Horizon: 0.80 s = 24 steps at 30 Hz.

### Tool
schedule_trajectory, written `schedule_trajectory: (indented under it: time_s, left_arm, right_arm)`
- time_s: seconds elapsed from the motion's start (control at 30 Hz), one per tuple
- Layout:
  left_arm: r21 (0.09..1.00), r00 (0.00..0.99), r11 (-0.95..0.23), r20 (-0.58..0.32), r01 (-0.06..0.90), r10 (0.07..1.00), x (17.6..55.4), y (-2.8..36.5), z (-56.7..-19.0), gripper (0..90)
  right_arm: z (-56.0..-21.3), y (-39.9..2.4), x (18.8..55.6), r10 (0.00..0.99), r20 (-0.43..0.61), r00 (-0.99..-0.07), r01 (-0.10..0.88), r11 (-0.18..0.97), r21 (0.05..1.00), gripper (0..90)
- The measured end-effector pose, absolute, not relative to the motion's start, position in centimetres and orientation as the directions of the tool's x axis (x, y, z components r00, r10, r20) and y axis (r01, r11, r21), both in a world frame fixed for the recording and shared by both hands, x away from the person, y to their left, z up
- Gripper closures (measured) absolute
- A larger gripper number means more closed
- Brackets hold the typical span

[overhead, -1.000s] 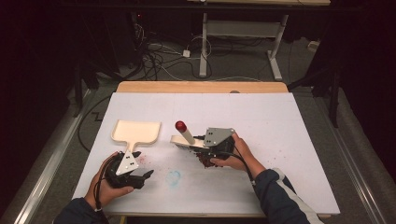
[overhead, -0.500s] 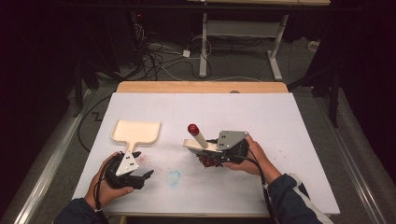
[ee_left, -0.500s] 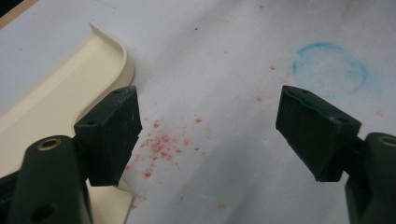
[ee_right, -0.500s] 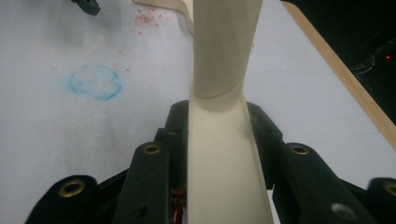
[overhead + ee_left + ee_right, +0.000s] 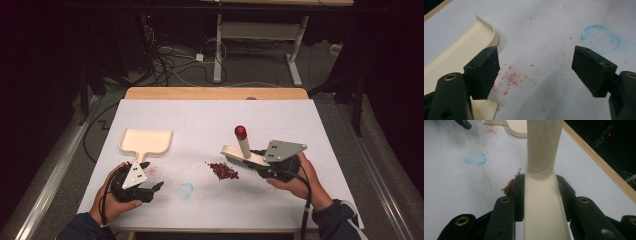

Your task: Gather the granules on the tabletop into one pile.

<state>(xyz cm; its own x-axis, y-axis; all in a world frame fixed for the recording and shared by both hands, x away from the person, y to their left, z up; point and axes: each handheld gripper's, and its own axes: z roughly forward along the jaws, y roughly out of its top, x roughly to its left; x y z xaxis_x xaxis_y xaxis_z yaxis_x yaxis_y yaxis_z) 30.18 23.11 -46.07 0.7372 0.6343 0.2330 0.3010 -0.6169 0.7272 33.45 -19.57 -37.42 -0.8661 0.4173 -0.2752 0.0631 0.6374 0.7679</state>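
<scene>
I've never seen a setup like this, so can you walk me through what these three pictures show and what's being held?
No robot here: a person holds a handheld claw in each hand at a white table. One picture looks down from above; the other two come from cameras riding on each claw. The right claw is shut on a cream brush with a red-tipped handle, beside a small pile of red crumbs. The left claw is open, holding nothing, next to a cream dustpan. A faint blue ring marks the table.
</scene>
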Motion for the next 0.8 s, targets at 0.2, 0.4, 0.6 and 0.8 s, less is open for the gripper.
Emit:
schedule_trajectory:
  time_s: [0.2,0.4,0.6,0.8]
  left_arm:
    - [0.725,0.737,-0.62,0.237,0.3,0.634,30.2,23.1,-46.0,21.2]
    - [0.724,0.737,-0.621,0.237,0.3,0.633,30.2,23.0,-46.0,21.3]
    - [0.721,0.738,-0.623,0.238,0.302,0.632,30.2,23.0,-46.0,21.2]
    - [0.721,0.741,-0.624,0.235,0.301,0.629,30.2,22.9,-46.1,21.3]
  right_arm:
    - [-37.1,-22.3,31.4,0.467,-0.214,-0.858,0.142,0.616,0.775,67.0]
    - [-37.3,-24.4,29.8,0.499,-0.144,-0.855,0.228,0.609,0.76,67.0]
    - [-37.9,-26.0,29.0,0.503,-0.071,-0.861,0.303,0.621,0.723,66.9]
    - [-38.8,-27.0,29.7,0.508,-0.005,-0.861,0.361,0.619,0.697,66.8]
